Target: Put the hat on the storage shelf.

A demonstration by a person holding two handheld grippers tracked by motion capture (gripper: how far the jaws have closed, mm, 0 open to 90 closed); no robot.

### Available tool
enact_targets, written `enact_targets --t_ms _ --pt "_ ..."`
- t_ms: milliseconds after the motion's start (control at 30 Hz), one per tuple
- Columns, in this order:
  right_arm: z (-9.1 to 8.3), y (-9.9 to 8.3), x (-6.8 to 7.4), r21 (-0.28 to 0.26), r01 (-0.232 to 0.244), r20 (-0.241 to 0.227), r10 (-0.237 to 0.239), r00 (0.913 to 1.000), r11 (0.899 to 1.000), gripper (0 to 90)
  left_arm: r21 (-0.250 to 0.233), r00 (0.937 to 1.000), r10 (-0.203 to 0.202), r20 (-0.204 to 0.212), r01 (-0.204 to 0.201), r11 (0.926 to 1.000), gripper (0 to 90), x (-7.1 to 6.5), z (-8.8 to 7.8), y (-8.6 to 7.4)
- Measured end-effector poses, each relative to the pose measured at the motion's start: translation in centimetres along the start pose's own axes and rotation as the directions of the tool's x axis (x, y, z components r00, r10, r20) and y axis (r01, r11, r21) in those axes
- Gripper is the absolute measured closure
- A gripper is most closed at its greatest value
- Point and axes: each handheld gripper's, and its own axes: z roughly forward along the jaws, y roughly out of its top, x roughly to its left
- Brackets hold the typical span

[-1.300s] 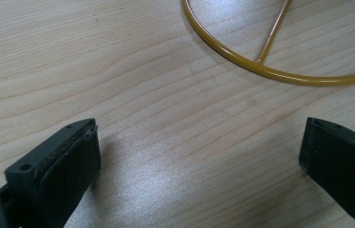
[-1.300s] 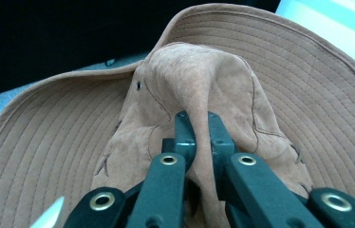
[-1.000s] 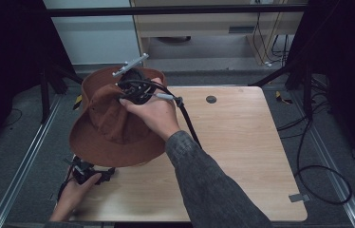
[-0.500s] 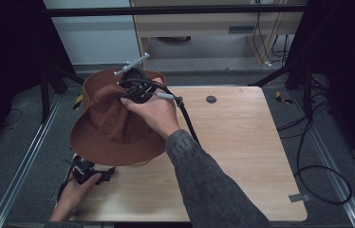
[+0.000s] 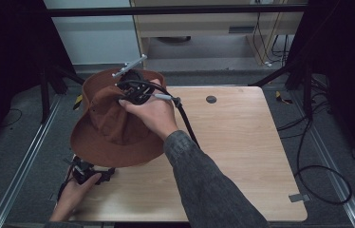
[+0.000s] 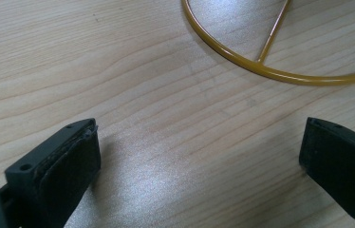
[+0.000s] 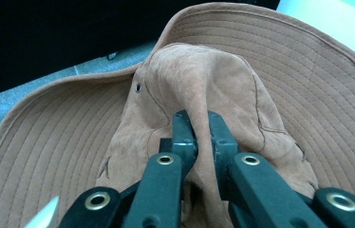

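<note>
Bucket hat [image 5: 114, 128] pinched by its crown in my right claw [image 7: 199, 124], held over the far left part of the surface [image 5: 242, 156].

My right claw is closed on a fold of the brown fabric at the crown, and the stitched brim spreads wide around it, tilted down toward my left hand [image 5: 73, 192]. My left claw [image 6: 199, 156] stands wide open with nothing between its pads, low over the bare wood near the left front edge. Just beyond it a thin yellow wire ring [image 6: 280, 73] rests on the surface.
</note>
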Motion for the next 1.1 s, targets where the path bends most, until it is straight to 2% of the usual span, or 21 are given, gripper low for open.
enact_targets --t_ms 333,667,933,967,1000,1100 --pt "0.7 0.0 -0.4 0.005 -0.016 0.003 0.016 0.9999 1.0 83.6 0.0 1.0 0.0 0.0 0.0 1.0 0.0 0.0 0.0 0.0" --pt "1.0 -0.3 -1.2 0.013 -0.047 0.019 0.047 0.9987 0.999 76.5 -0.001 1.0 0.0 0.0 0.0 1.0 0.0 0.0 0.0 0.0" --pt "1.1 -0.5 -1.2 0.023 -0.046 0.018 0.046 0.9988 0.999 65.2 -0.001 1.0 0.0 0.0 0.0 1.0 0.0 0.0 0.0 0.0" --pt "1.0 -0.5 -1.0 0.024 -0.045 0.021 0.045 0.9988 0.999 59.6 -0.001 1.0 0.0 0.0 0.0 1.0 0.0 0.0 0.0 0.0" --pt "1.0 -0.5 -1.0 0.024 -0.045 0.021 0.045 0.9988 0.999 59.6 -0.001 1.0 0.0 0.0 0.0 1.0 0.0 0.0 0.0 0.0" --pt "0.9 -0.4 -0.7 0.017 -0.039 0.026 0.038 0.9989 0.999 51.1 -0.001 1.0 0.0 0.0 0.0 1.0 0.0 0.0 0.0 0.0"
